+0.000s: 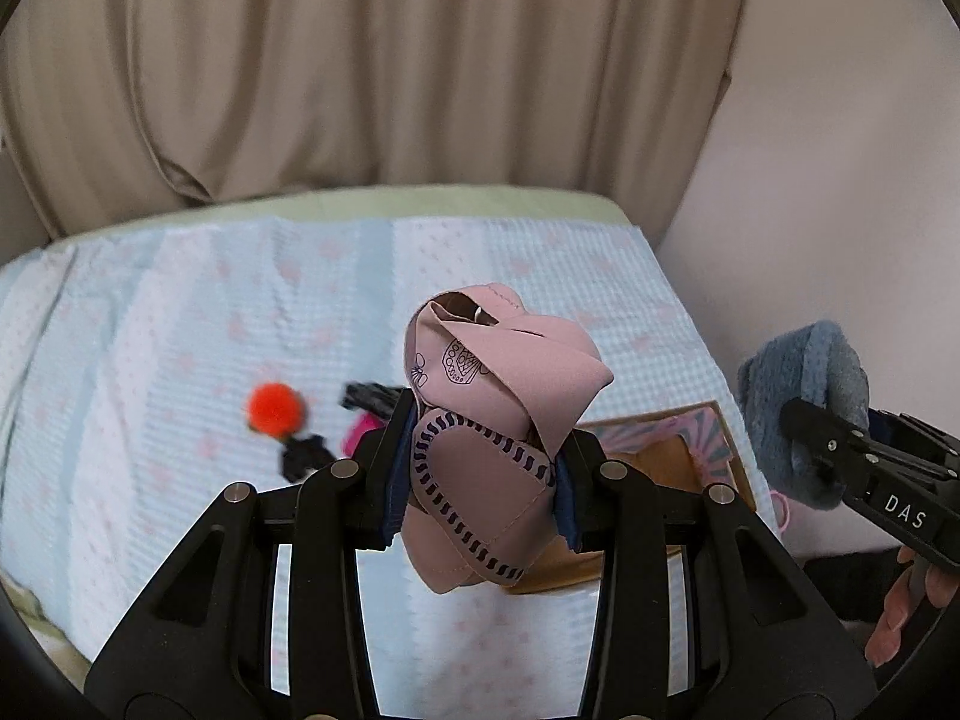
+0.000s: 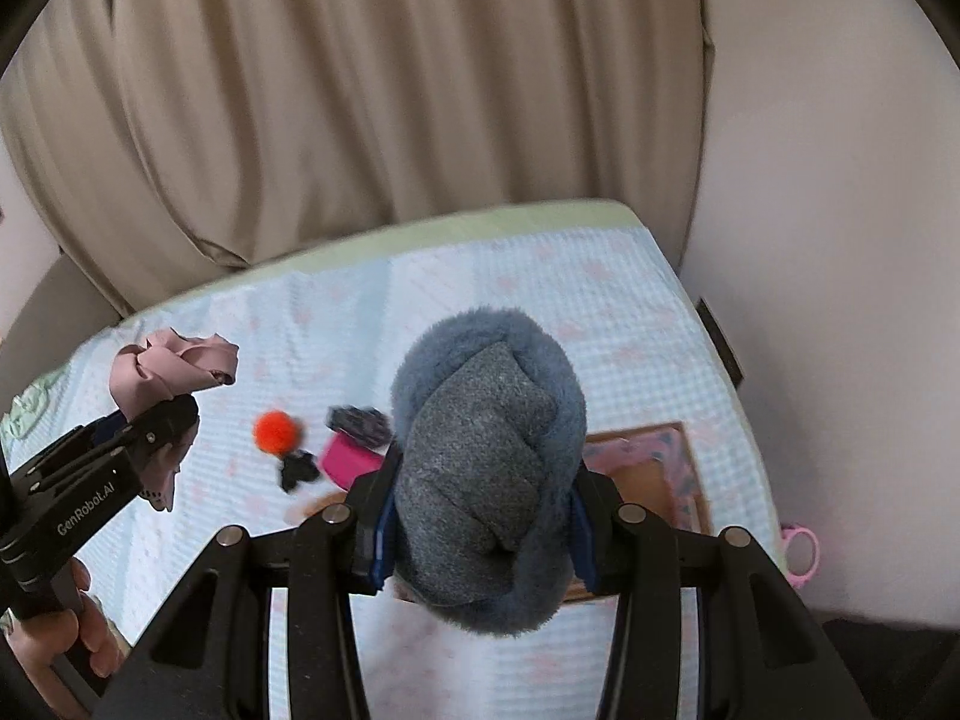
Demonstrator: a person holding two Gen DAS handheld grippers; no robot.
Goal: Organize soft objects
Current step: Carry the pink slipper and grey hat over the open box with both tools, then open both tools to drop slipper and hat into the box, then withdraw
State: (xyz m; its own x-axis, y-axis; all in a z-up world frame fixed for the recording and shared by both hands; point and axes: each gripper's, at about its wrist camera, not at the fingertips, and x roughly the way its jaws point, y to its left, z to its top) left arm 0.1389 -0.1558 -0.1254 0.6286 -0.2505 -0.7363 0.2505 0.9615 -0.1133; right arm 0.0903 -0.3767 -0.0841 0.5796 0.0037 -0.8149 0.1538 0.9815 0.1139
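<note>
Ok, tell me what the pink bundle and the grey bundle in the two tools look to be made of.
Pink bundle: smooth, matte, thin fabric, possibly synthetic; crisp folds, stitched edges, dark printed marks.
Grey bundle: likely plush fleece; fuzzy blue-grey pile outside, flatter felt-like grey face inside.

A bed (image 1: 150, 312) with a light blue and white cover fills the middle of the frame. On it lie an orange fluffy ball (image 1: 275, 408), small black things (image 1: 305, 456), something pink (image 2: 348, 459), and a cardboard box (image 2: 666, 468) at lower right.
</note>
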